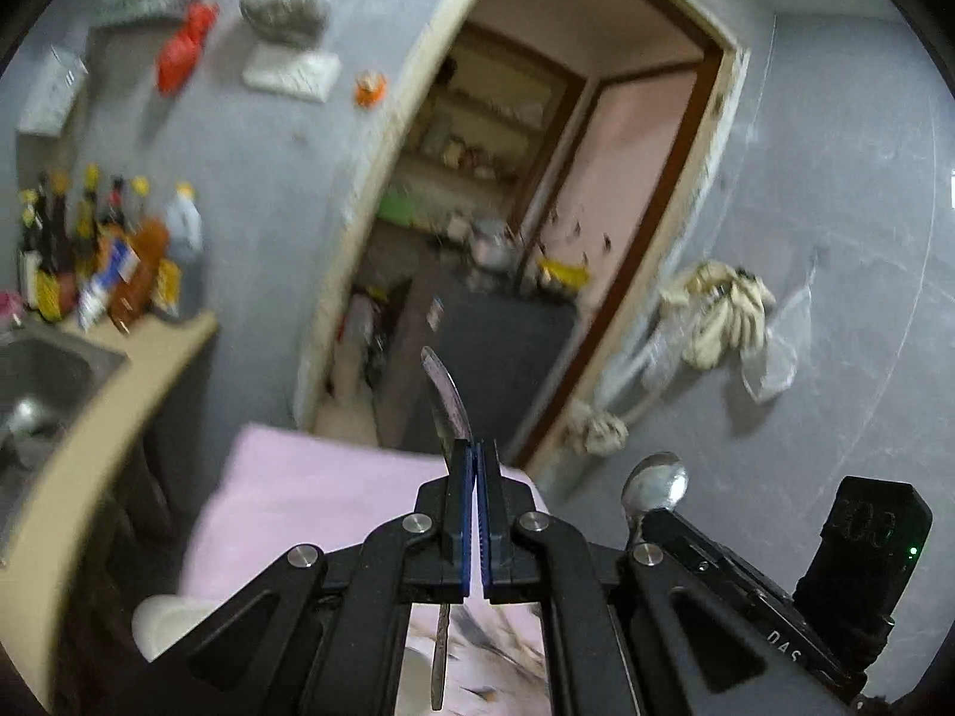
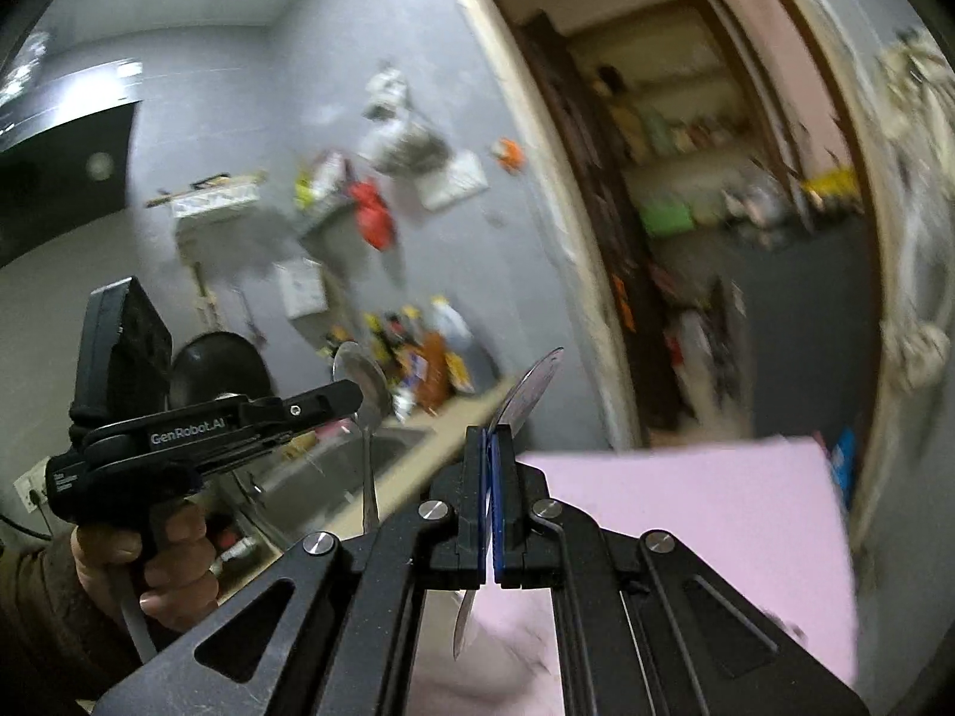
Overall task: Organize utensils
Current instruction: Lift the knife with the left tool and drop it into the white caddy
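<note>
Both grippers are lifted above a table covered in a pink cloth point(image 1: 310, 507), each shut on a metal spoon. In the left wrist view my left gripper point(image 1: 477, 453) clamps the first spoon point(image 1: 444, 394) by its neck. Its bowl stands edge-on above the jaws and its handle hangs below. My right gripper point(image 1: 650, 516) shows at the lower right with the second spoon's bowl point(image 1: 655, 484) above it. In the right wrist view my right gripper point(image 2: 496, 435) pinches that second spoon point(image 2: 531, 388), bowl up. A hand point(image 2: 149, 555) holds the left gripper point(image 2: 352, 397) with its spoon point(image 2: 361, 382) at the left.
A beige counter point(image 1: 119, 394) with a steel sink point(image 1: 42, 370) and several sauce bottles point(image 1: 89, 250) runs along the left. An open doorway point(image 1: 507, 238) with shelves is ahead. Bags hang on the grey wall point(image 1: 728, 310). A white dish point(image 1: 161, 620) sits at the cloth's near left.
</note>
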